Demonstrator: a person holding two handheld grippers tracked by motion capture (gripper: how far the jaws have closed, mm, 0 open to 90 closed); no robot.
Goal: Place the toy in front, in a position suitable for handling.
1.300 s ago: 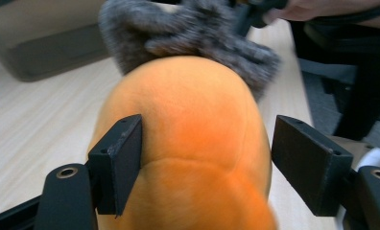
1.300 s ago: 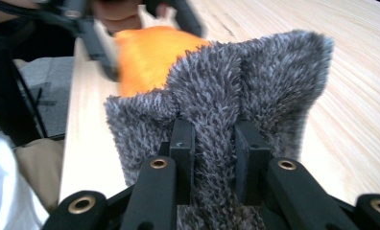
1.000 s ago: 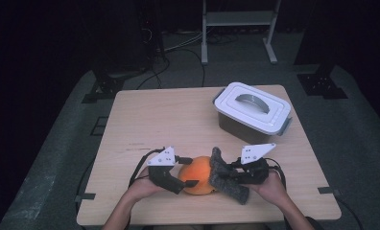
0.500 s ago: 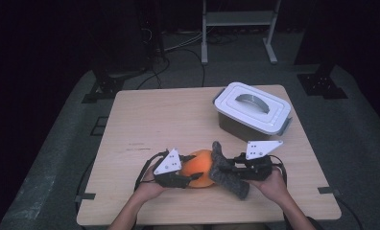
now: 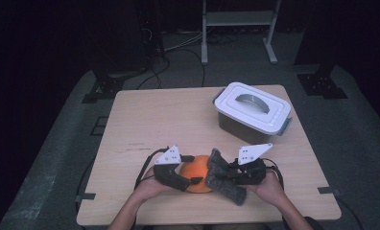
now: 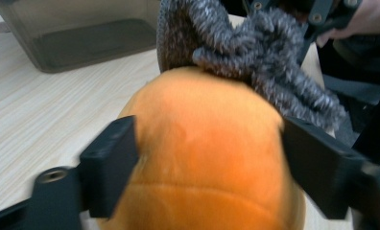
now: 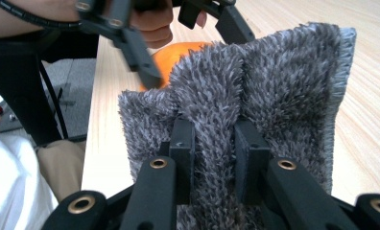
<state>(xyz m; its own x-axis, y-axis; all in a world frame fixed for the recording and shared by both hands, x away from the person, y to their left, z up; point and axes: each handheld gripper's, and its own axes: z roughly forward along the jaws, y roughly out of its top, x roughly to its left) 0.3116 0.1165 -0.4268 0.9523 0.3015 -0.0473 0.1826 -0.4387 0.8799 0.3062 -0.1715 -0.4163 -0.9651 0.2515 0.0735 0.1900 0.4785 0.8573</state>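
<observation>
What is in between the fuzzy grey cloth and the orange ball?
Nothing visible. The grey cloth, pinched in the right gripper, already lies against the orange ball, which the left gripper clamps on both sides.

In the left gripper view the round orange soft ball runs off the bottom edge, and the fuzzy grey knitted cloth covers its far top. The translucent grey plastic box is cut by the top edge there, so its lid is out of sight. In the right gripper view the cloth hides most of the ball, and its lower end leaves the frame. In the high view the person's forearms are cut off at the bottom edge.
</observation>
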